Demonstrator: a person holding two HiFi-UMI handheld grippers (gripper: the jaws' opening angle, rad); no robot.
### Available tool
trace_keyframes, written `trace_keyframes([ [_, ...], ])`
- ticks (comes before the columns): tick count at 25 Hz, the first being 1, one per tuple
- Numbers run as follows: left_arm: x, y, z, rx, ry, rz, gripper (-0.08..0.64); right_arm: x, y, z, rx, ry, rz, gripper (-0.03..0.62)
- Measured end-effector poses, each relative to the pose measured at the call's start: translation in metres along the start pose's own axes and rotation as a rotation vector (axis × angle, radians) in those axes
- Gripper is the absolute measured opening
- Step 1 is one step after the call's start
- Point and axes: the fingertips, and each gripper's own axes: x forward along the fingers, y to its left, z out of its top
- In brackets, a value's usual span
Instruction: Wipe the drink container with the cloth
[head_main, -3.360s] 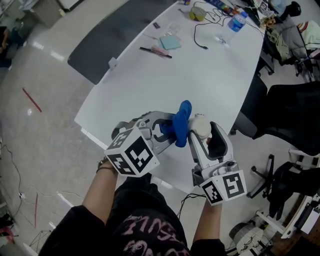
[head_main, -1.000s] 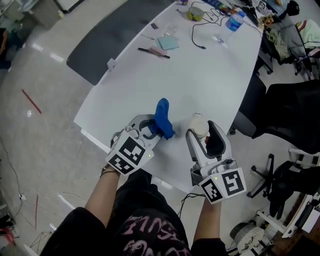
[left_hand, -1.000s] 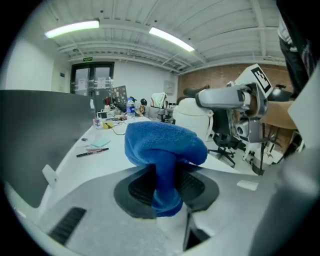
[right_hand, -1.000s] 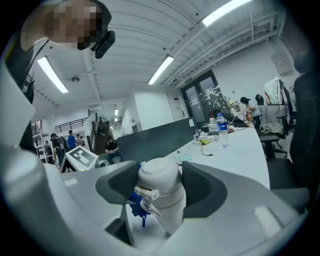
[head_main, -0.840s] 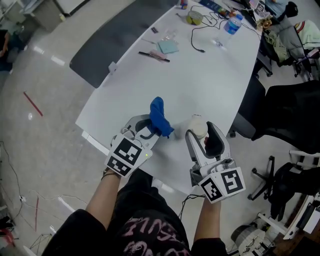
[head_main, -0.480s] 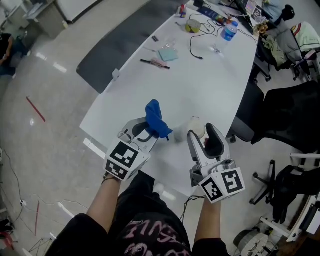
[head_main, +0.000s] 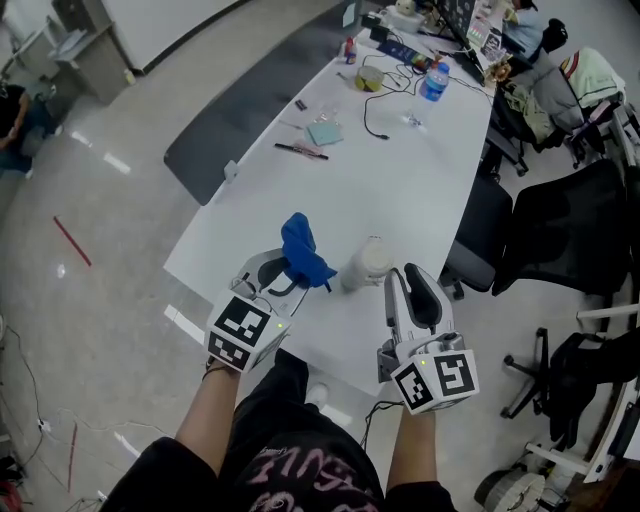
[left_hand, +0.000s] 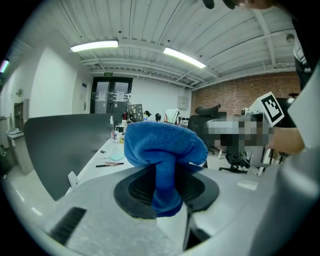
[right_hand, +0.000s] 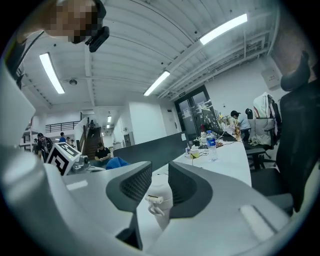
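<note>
Now | left gripper (head_main: 283, 279) clamps cloth (head_main: 300, 254) | right gripper (head_main: 404, 280) closing, container (head_main: 366, 263) ungripped

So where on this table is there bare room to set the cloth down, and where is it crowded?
Widest bare patch: the middle of the table, between the drink container and the pen and black cable. The near left corner beside the cloth is free too. Crowded: the far end, around the notepad and water bottle.

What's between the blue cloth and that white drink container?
Nothing: in the head view only a narrow strip of bare table separates the blue cloth from the drink container.
</note>
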Motion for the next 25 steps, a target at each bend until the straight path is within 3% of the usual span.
trace_keyframes([
  [13,-0.043,-0.025,0.030,0.029,-0.085,0.042,0.097,-0.038,0.013,0.005,-0.024,0.004,-0.067,-0.006],
  [25,-0.081,-0.048,0.057,0.058,-0.168,0.077,0.097,-0.075,0.026,0.018,-0.036,-0.033,-0.068,-0.006],
])
